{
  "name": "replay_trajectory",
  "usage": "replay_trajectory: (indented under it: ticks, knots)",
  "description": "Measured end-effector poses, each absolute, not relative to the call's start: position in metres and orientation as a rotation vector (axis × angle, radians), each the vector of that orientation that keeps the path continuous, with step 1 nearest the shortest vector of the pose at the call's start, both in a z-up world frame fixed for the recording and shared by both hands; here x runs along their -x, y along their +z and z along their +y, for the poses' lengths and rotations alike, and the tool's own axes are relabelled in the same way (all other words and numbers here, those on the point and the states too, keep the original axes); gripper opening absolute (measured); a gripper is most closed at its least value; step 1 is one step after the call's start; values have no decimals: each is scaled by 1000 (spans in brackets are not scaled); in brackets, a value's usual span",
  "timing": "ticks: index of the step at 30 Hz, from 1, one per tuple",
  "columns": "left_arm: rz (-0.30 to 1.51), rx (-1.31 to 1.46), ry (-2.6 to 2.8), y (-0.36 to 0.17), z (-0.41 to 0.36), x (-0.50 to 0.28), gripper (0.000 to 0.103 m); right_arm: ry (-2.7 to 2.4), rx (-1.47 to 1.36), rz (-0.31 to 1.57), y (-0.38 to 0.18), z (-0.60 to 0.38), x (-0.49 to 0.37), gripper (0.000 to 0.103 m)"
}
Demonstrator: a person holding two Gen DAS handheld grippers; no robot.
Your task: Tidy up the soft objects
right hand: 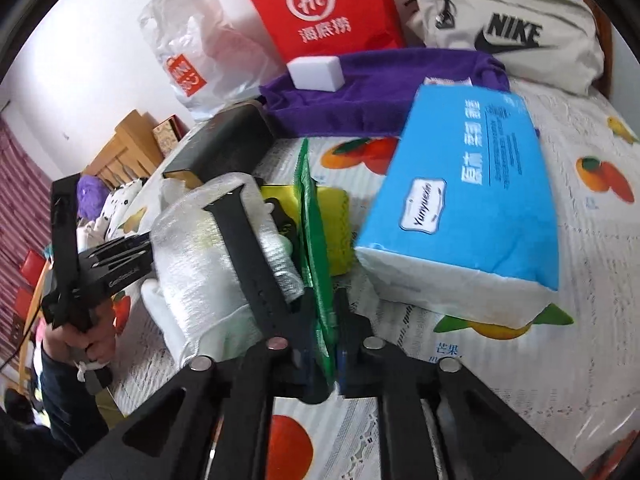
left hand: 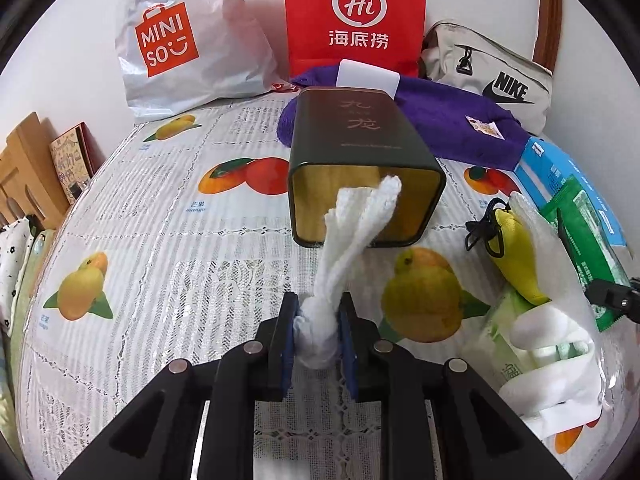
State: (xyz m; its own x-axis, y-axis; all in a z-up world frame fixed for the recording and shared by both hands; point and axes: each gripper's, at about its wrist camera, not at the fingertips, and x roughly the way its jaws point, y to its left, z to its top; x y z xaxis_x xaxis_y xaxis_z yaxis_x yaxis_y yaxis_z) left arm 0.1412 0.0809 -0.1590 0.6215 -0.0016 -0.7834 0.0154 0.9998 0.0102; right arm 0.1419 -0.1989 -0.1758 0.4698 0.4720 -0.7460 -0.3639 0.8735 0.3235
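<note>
My left gripper is shut on a white cloth. The cloth's free end reaches up in front of the open mouth of a dark green tin lying on its side on the table. My right gripper is shut on the edge of a flat green packet, held upright. A white foam-wrapped bundle with a black strap lies just left of the packet. A yellow pouch lies behind it. The tin also shows at left in the right wrist view.
A purple towel with a white block lies behind the tin. A blue tissue pack lies to the right. A Miniso bag, a red paper bag and a Nike bag line the back. The fruit-print tablecloth covers the table.
</note>
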Motion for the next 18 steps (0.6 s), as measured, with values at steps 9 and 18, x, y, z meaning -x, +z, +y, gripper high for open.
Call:
replay_trajectory:
  ticks: [9,18]
  knots:
    - [931,5,-10,-156,83,-138,18,488,-104,910,-158,-225,-109,5]
    - [963,33,-15,-152,79,-121,18,397,10,911,-161,-246,-73,4]
